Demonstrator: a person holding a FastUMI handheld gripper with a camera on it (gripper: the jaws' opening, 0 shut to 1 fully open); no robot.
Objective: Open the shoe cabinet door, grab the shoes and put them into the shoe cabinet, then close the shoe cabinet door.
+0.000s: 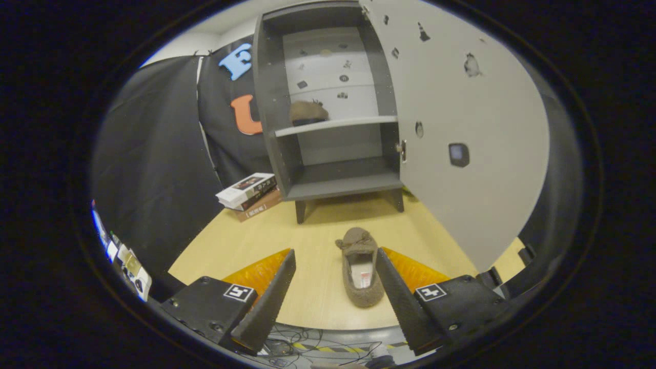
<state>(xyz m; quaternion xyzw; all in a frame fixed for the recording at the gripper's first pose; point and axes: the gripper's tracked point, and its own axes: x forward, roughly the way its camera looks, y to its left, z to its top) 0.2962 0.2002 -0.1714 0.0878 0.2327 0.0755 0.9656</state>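
Your gripper point(335, 256) hangs over the wooden floor point(307, 241) with its jaws spread wide, holding nothing. A brown fuzzy slipper point(361, 269) lies between the fingers, close beside the right one, toe toward the shoe cabinet point(328, 102). Beyond it, the cabinet door point(461, 128) stands swung open to the right. A second brown slipper point(307, 113) rests on the middle shelf point(335, 125). A stack of books point(249, 195) sits left of the cabinet.

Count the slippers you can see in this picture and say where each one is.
2. One slipper lies on the floor between the open gripper fingers; another sits on the cabinet shelf. Others may be hidden.
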